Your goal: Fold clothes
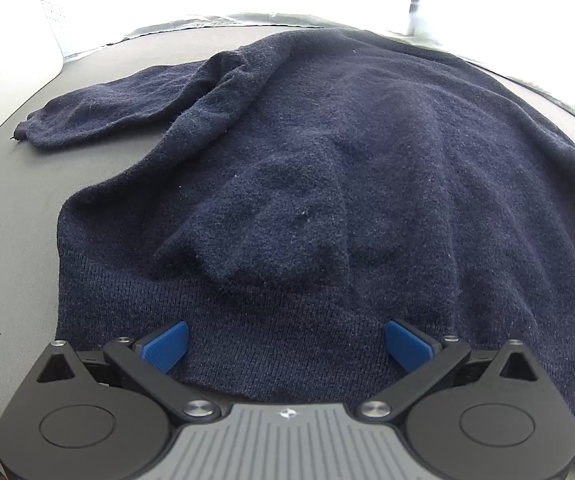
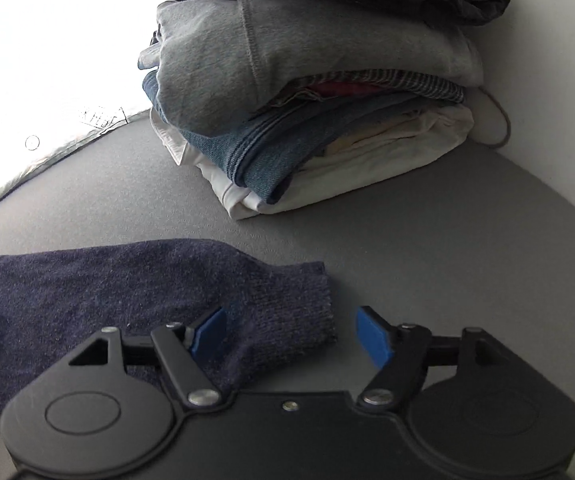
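Note:
A dark navy knit sweater (image 1: 327, 152) lies spread on the grey table (image 1: 11, 208), one sleeve (image 1: 103, 108) stretched to the far left. My left gripper (image 1: 286, 344) hovers open over the ribbed hem, its blue pads apart and gripping nothing. In the right wrist view the other sleeve (image 2: 127, 292) lies flat, its ribbed cuff (image 2: 299, 312) between the blue pads of my right gripper (image 2: 291, 336). That gripper stands open; the left pad rests near the cloth and the right pad is clear of it.
A stack of folded clothes (image 2: 307, 92), with grey, denim and white pieces, stands on the table (image 2: 447, 260) just beyond the cuff. A bright window fills the background. A table edge (image 2: 47, 160) runs at the far left.

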A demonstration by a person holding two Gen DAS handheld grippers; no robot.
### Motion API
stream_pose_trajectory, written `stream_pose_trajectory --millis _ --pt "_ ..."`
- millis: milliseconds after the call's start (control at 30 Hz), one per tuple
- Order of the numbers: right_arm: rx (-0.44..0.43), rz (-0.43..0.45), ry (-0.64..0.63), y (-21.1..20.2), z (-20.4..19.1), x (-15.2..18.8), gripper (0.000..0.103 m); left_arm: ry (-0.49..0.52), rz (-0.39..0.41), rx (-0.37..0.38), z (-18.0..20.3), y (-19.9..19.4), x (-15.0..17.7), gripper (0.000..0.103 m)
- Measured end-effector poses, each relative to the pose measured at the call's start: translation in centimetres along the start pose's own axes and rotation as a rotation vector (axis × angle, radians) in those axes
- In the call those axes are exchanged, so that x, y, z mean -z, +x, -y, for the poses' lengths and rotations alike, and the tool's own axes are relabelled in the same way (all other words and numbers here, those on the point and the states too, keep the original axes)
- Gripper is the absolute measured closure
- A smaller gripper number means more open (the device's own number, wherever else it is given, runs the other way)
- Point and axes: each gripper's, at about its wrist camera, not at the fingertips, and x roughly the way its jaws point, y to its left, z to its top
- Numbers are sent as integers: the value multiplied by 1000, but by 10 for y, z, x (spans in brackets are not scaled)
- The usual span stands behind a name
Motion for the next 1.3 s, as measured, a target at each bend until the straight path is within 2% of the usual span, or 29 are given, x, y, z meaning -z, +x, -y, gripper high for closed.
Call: stream_pose_trajectory --millis 67,167,200,267,300,467,533,567,600,667,700,767,833,933,1033,1133,1300 --pt "-26 -18 27 6 5 7 27 3 0 2 0 0 0 0" --pt "-37 -2 -29 7 3 11 30 8 1 6 0 0 0 0" --pt "-44 3 -47 8 2 10 49 9 1 7 0 0 0 0" --pt "-60 -2 -93 11 2 4 73 11 2 8 1 1 -1 0" --pt "-69 5 -107 12 2 0 92 12 2 8 2 1 -1 0" --pt "18 47 -196 29 4 -28 92 16 10 12 1 1 -1 0" --pt "52 14 -217 42 3 -35 90 18 16 14 2 1 -2 0" --pt "76 5 -221 46 2 -37 83 18 18 14 2 0 -2 0" --pt "117 10 -218 47 0 -39 64 19 19 15 1 0 -2 0" --pt "178 0 -200 42 -4 -39 43 21 21 16 -1 -1 -2 0" --pt "166 0 -175 37 -3 -36 42 22 22 16 -2 -2 -2 0" --pt "97 -16 -94 23 1 -24 41 12 36 3 -7 -6 -2 0" --pt "18 -50 -42 13 2 -6 40 -38 96 -36 -20 -16 -2 0" --pt "-51 -49 -110 -5 -13 30 37 -113 155 -104 -46 -28 -10 0" --pt "-125 -74 -177 -21 -35 55 36 -86 178 -152 -68 -33 -13 0" --pt "-266 -129 -185 -39 -61 77 42 -41 150 -193 -88 -29 -11 0" --pt "-522 -263 -119 -63 -106 120 59 -56 77 -128 -117 -17 -4 1"
